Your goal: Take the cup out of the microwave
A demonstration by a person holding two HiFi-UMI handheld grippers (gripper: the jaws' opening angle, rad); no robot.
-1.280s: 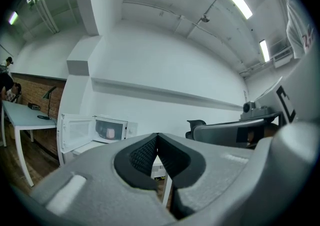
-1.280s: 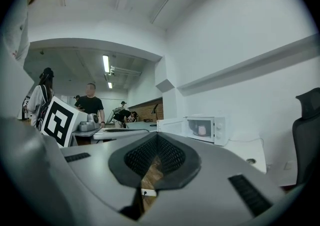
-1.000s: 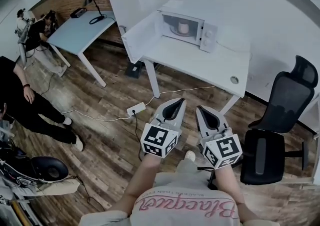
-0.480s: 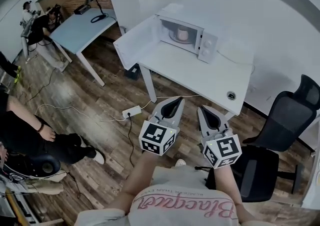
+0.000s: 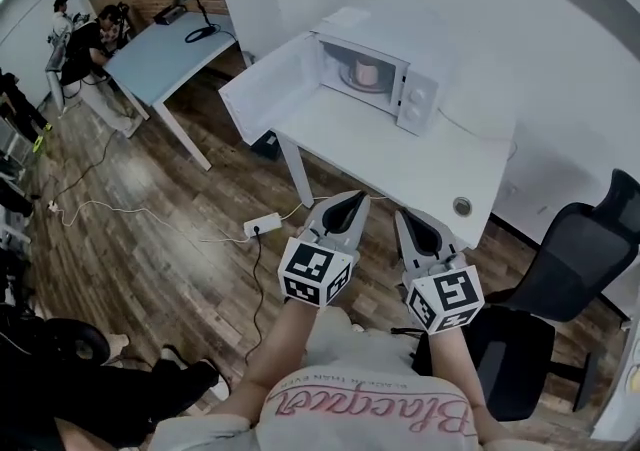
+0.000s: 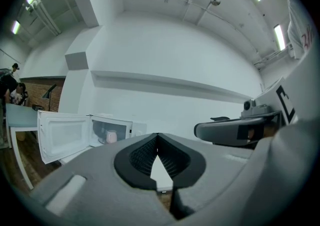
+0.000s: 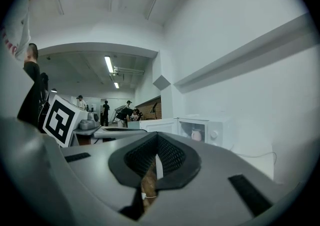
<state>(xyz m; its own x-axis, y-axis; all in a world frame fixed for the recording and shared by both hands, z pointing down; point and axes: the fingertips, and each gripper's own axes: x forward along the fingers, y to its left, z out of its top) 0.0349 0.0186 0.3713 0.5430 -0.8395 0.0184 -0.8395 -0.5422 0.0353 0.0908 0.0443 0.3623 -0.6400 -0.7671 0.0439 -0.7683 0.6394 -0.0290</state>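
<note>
A white microwave (image 5: 378,75) stands at the back of a white table (image 5: 400,154) with its door (image 5: 268,89) swung wide open to the left. Inside it sits a pale pink cup (image 5: 367,73), small in the left gripper view (image 6: 111,136) and in the right gripper view (image 7: 196,134). My left gripper (image 5: 358,197) and right gripper (image 5: 402,215) are held side by side, level, over the floor just short of the table's front edge. Both are shut with nothing between the jaws, and both are well short of the cup.
A black office chair (image 5: 560,279) stands to the right of the table. A power strip (image 5: 262,226) and cables lie on the wooden floor by the table's left leg. A blue desk (image 5: 165,54) stands at far left, with people beside it.
Both grippers have moved forward together towards the table, so the table and microwave sit closer and larger. The people at the left have shifted out of the near view.
</note>
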